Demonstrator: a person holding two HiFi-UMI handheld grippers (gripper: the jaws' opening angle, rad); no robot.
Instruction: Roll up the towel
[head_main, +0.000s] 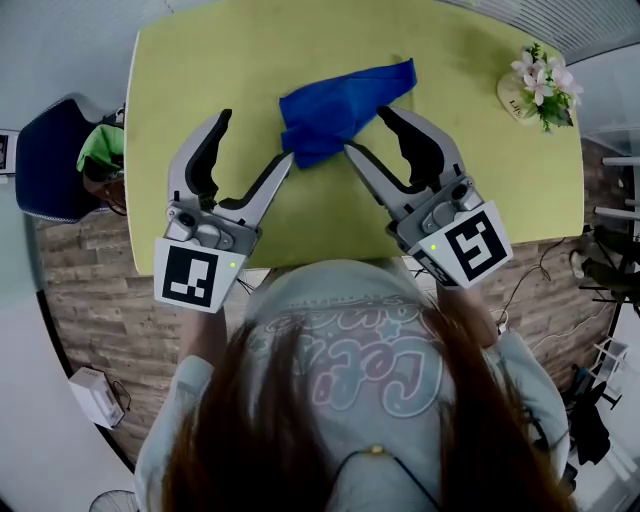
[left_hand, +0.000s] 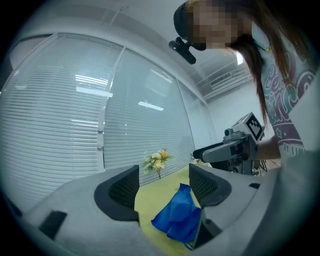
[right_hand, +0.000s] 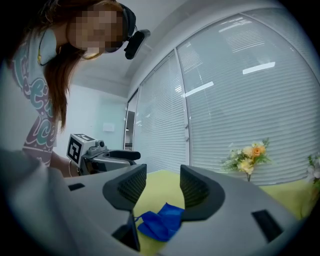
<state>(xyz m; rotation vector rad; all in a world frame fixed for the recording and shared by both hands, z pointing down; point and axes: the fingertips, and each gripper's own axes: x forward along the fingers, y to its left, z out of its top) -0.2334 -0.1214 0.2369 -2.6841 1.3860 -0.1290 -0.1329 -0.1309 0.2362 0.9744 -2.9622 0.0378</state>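
A crumpled blue towel (head_main: 340, 108) lies on the yellow-green table (head_main: 200, 80), a little past its middle. My left gripper (head_main: 255, 140) hovers just left of the towel, its jaws open and empty, the inner fingertip close to the cloth's near left corner. To the right of the towel my right gripper (head_main: 367, 131) is likewise open with nothing between its fingers. In the left gripper view the towel (left_hand: 177, 217) shows low between the open gripper (left_hand: 164, 185), with the right gripper (left_hand: 235, 147) beyond. In the right gripper view the towel (right_hand: 160, 224) lies below the open gripper (right_hand: 161, 187).
A small pot of flowers (head_main: 540, 85) stands at the table's far right corner, and appears as flowers (left_hand: 157, 161) and flowers (right_hand: 248, 160) in the gripper views. A dark blue chair (head_main: 50, 160) with something green on it sits left of the table. Window blinds (right_hand: 240, 100) back the scene.
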